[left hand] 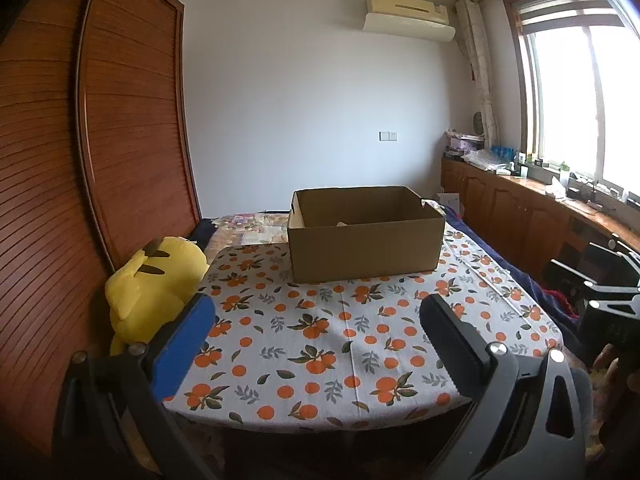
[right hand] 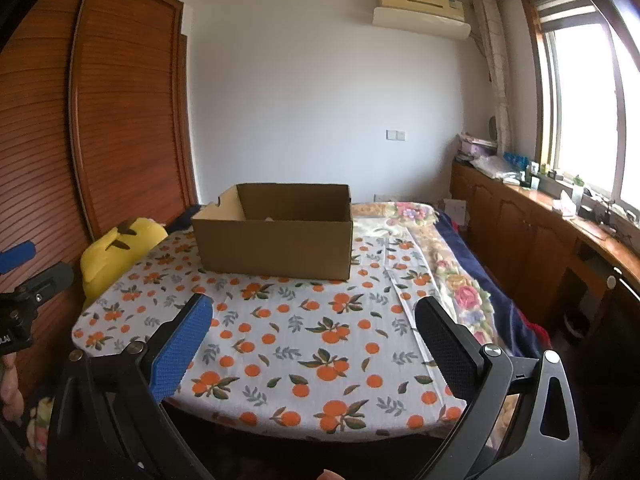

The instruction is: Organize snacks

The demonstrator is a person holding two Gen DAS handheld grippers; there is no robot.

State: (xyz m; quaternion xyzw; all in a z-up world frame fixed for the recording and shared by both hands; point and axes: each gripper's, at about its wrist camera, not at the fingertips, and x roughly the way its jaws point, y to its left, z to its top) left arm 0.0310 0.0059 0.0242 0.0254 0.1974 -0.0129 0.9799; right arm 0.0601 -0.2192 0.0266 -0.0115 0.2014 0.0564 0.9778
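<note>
A cardboard box (left hand: 366, 240) is set open-topped on the far part of a table (left hand: 320, 344), which is covered by a cloth printed with oranges and leaves. Something pale is glimpsed low inside the box, too little of it shown to be named. The near part of the cloth in front of the box is left bare.

The left gripper (left hand: 320, 320) is held above the near edge of the table, well short of the box, with its jaws spread fully wide; nothing is gripped between the blue pad and the black one. The right gripper (right hand: 314, 320) is held the same way beside it, jaws fully apart and nothing caught between them. In the right wrist view the box (right hand: 276, 240) is seen left of centre.

A yellow plush toy (left hand: 156, 280) is propped just beside the table's left edge, against a slatted wooden wardrobe (left hand: 120, 140). A floral blanket (right hand: 460, 280) is spread to the right of the table. Low wooden cabinets (left hand: 520, 216) are lined along the wall under a bright window (left hand: 592, 100), and an air conditioner (left hand: 408, 16) is mounted high on the white far wall.
</note>
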